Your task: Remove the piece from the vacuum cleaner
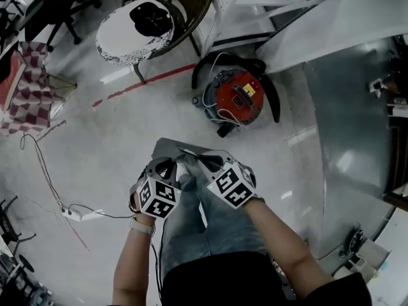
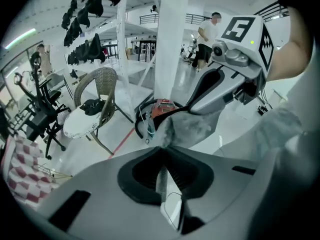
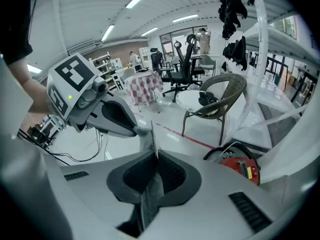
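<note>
The red vacuum cleaner (image 1: pixel 233 97) stands on the floor ahead, ringed by its black hose and pale cable; it also shows in the left gripper view (image 2: pixel 161 106) and the right gripper view (image 3: pixel 242 166). A grey, cloth-like piece (image 1: pixel 171 148) hangs in the air well above the floor, between both grippers. My left gripper (image 1: pixel 167 164) is shut on one thin edge of it (image 2: pixel 161 176). My right gripper (image 1: pixel 201 161) is shut on the other edge (image 3: pixel 150 189). The piece's crumpled grey body (image 2: pixel 192 126) spans the short gap between the two.
A wicker chair with a white cushion and a black item (image 1: pixel 137 34) stands beyond the vacuum, beside a white rack frame (image 1: pixel 255 5). A power strip with cables (image 1: pixel 80 214) lies at the left. A checked cloth (image 1: pixel 25 88) covers a table. A person (image 2: pixel 207 34) stands far off.
</note>
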